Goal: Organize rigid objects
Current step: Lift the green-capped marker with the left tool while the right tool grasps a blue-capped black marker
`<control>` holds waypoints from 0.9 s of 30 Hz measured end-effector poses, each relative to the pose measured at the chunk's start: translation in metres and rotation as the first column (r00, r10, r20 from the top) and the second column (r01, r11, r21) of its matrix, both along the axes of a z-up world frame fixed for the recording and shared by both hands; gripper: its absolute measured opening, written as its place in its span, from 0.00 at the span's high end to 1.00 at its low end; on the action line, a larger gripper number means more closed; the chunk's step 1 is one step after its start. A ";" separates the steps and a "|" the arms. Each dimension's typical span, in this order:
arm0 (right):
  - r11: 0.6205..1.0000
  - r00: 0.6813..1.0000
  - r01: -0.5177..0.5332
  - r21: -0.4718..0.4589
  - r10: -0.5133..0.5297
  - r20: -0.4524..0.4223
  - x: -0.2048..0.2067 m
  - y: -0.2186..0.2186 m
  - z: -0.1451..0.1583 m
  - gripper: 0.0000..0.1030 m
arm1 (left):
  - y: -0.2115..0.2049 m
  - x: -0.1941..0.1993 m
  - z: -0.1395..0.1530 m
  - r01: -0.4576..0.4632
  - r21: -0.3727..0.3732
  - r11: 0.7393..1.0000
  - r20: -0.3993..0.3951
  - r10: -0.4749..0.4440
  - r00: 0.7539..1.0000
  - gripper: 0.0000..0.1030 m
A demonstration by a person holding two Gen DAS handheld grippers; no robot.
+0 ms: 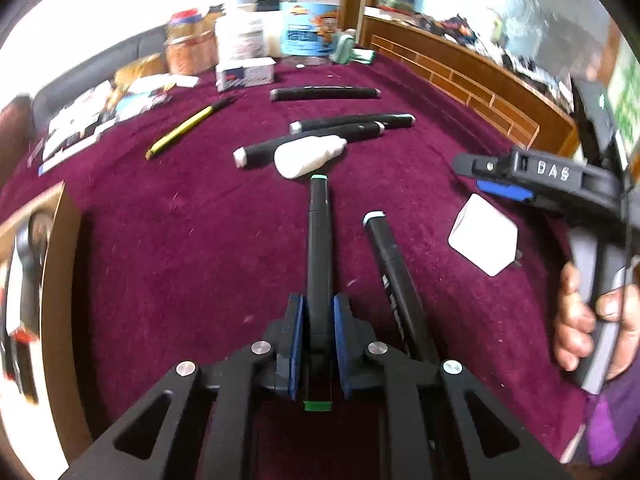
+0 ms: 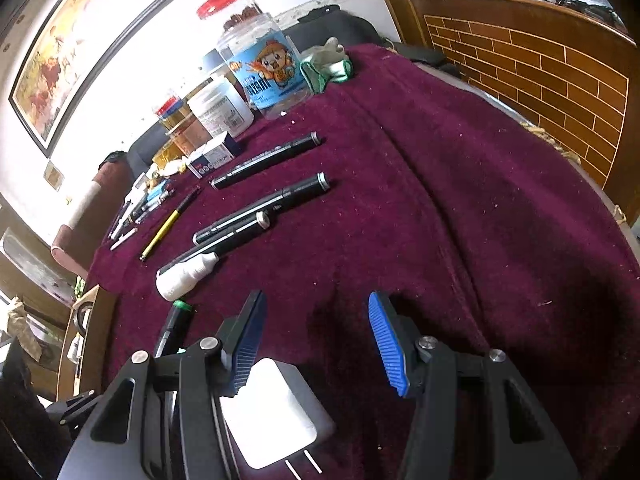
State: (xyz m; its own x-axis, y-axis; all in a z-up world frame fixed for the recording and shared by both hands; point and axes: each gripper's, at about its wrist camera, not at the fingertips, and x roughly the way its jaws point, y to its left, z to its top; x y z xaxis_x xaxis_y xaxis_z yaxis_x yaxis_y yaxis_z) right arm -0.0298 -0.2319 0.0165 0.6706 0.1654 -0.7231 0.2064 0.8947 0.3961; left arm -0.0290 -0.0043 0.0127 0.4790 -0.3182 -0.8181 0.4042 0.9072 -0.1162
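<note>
My left gripper is shut on a black marker with green ends, which points ahead at a white bottle. A second black marker with a pale blue cap lies just to its right on the maroon cloth. Three more black markers and a yellow-black pencil lie beyond. My right gripper is open, its blue pads wide apart, with a white charger plug on the cloth under its left finger. The green-ended marker shows at that view's left.
Jars, a white tub, small boxes and a glove crowd the cloth's far edge. An open cardboard box stands at the left. A wooden panel borders the right. A hand holds the right gripper's handle.
</note>
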 end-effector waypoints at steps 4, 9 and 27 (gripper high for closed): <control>1.000 1.000 0.002 -0.006 -0.002 0.001 0.000 0.000 0.001 0.50 | 0.023 -0.020 0.006 -0.045 -0.047 0.998 -0.003 0.044 0.999 0.87; 1.000 1.000 0.016 -0.025 -0.016 -0.001 -0.002 0.000 0.001 0.50 | 0.046 -0.046 0.013 -0.084 -0.072 0.994 0.001 0.084 0.996 0.86; 0.941 0.954 -0.299 -0.157 0.294 -0.053 -0.049 0.127 0.021 0.42 | 0.073 -0.060 0.011 -0.131 -0.197 0.972 -0.030 0.127 0.991 0.86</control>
